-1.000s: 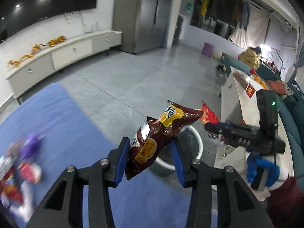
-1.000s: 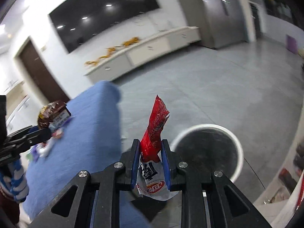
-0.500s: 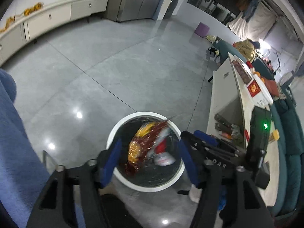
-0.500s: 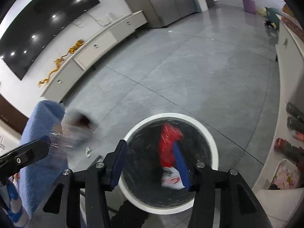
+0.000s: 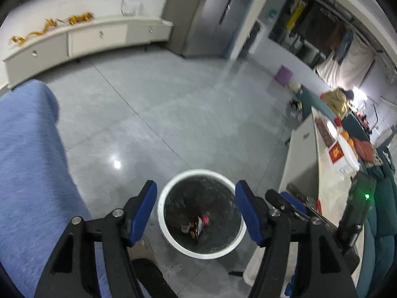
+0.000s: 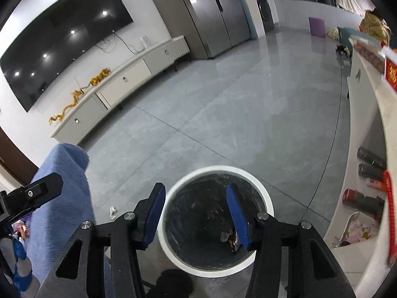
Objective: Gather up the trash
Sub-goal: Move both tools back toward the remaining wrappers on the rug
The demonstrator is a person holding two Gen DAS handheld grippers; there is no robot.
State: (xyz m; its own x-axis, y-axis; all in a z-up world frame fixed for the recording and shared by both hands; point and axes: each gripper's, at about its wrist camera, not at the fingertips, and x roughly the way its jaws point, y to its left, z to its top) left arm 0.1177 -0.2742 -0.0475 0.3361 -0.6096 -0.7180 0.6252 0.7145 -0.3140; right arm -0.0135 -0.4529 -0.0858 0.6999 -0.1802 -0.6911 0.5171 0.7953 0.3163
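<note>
A round white trash bin [image 5: 173, 183] with a black liner stands on the grey floor; it also shows in the right wrist view [image 6: 263, 188]. Snack wrappers [image 5: 197, 226] lie at its bottom, also seen in the right wrist view [image 6: 229, 239]. My left gripper [image 5: 196, 211] is open and empty above the bin. My right gripper [image 6: 194, 212] is open and empty above the bin too. The right gripper's body [image 5: 297, 208] shows at the right of the left wrist view; the left gripper's body [image 6: 32, 193] shows at the left of the right wrist view.
A blue-covered surface [image 5: 27, 164] lies to the left, with more wrappers [image 6: 21, 228] on it. A white low table [image 5: 320, 173] with shelves stands to the right. A small white scrap [image 6: 113, 211] lies on the floor. A long white cabinet [image 6: 116, 87] lines the far wall.
Both grippers moved from the blue surface to over the bin and opened. The brown snack bag and the red wrapper dropped and now lie at the bin's bottom.
</note>
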